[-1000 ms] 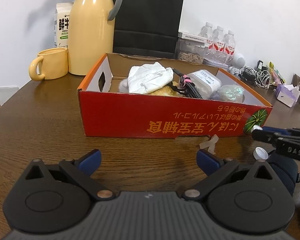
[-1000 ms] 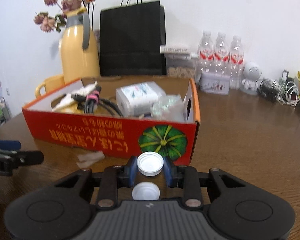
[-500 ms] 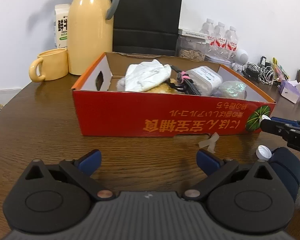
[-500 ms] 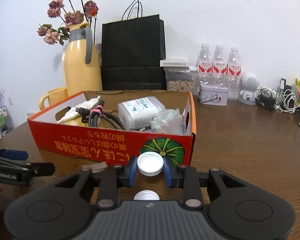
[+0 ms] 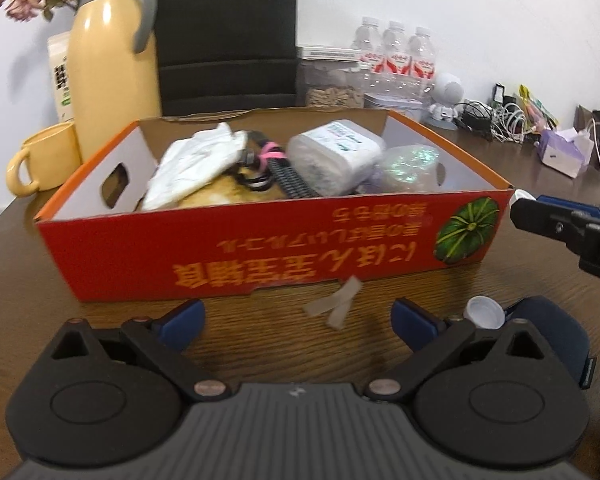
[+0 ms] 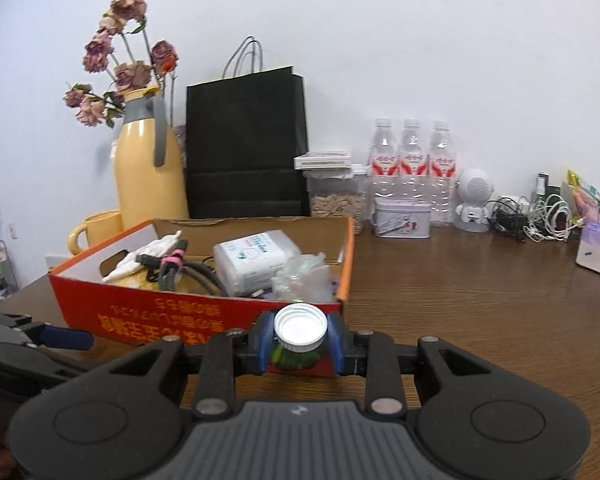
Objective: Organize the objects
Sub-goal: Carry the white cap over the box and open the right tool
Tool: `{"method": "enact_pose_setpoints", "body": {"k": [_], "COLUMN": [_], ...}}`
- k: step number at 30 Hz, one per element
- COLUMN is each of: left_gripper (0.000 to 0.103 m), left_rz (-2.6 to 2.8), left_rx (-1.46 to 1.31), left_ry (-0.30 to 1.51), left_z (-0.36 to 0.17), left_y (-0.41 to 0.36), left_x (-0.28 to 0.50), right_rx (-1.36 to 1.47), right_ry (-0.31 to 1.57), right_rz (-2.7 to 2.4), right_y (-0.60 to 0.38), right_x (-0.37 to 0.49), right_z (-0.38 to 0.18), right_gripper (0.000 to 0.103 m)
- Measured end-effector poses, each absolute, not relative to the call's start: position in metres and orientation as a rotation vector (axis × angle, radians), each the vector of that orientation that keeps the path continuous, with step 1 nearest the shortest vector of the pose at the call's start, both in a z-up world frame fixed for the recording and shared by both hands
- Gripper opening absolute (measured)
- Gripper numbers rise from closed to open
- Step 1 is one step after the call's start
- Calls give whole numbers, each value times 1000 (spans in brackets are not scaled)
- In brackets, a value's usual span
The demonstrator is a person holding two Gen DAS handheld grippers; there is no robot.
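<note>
Carrying a white bottle cap (image 6: 300, 328) pinched between the blue pads of the right gripper (image 6: 300, 338), the person holds it just in front of the near right corner of the red cardboard box (image 6: 204, 316), raised to about the level of the box rim. The step in hand is judged to be dropping the cap among the stored items; doing it well calls for lifting clear of the near wall, moving over the open space beside the crinkled plastic bag (image 6: 304, 276) and the white tissue pack (image 6: 256, 258), and spreading the pads only once the cap hangs inside the walls, since a light cap could bounce out. The left gripper (image 5: 298, 318) rests low over the wooden table (image 5: 260, 320), fingers spread wide and holding nothing, near the table's front edge. The left wrist view shows what the right one hides: a second white cap (image 5: 483, 313) lying on the table near the box's right corner, a strip of tape (image 5: 336, 305) before the box front, and a dark blue object (image 5: 548, 332), its kind unclear. The right wrist view alone shows the grip on the cap.
</note>
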State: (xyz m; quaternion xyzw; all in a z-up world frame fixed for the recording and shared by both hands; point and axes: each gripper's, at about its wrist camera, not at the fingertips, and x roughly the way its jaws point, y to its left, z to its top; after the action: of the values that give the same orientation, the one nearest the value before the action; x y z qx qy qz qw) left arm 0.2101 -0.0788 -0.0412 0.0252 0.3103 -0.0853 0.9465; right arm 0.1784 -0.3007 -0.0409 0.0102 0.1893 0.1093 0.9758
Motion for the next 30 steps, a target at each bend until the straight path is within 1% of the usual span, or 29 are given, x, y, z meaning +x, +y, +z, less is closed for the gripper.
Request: {"method": "enact_pose_setpoints", "body": {"k": [3,6,8,9,10,11,12,13,14,15,16,17,30], "left_gripper": [97,88,76,72,64,55,52,42,26,19,10,9,8], "left_rz": [-175,-169,-164,-166,-171,-177,-178,-180,-185,-187,-196,-203,-198], "left_rx": [73,77,75,72,69,68,71,73,71,70,68,63,14], "left_ry": [623,621,630,636,643,652,651,647,646,646,646,645,602], "left_z": [-42,-42,-44,-44,-45,-47,-47,-47,-47,-47,-46,-47,-37], "left_y": [-89,-96,-98,-99,-99,-100,-100,-101,-101,-101,-101,-100,-89], "left_x": [213,217,221,222,223,225,225,224,224,224,222,221,204], "right_rx": [26,23,18,14,11,7,5,3,2,1,0,-1,1], "right_ry": [382,378,378,376,374,373,372,372,372,372,372,371,371], "right_rz": [208,212,221,227,232,237,241,244,248,249,251,253,257], "right_y": [-308,-310,-310,-309,-308,-307,-306,-305,-305,-304,-304,-304,-303], "right_x": [179,178,176,175,175,174,173,173,173,172,172,172,172], "right_z": [-41,-42,-42,-42,-42,-43,-42,-42,-43,-43,-43,-43,-44], "right_gripper": [27,27,27,27,27,27,27,27,27,27,27,27,27]}}
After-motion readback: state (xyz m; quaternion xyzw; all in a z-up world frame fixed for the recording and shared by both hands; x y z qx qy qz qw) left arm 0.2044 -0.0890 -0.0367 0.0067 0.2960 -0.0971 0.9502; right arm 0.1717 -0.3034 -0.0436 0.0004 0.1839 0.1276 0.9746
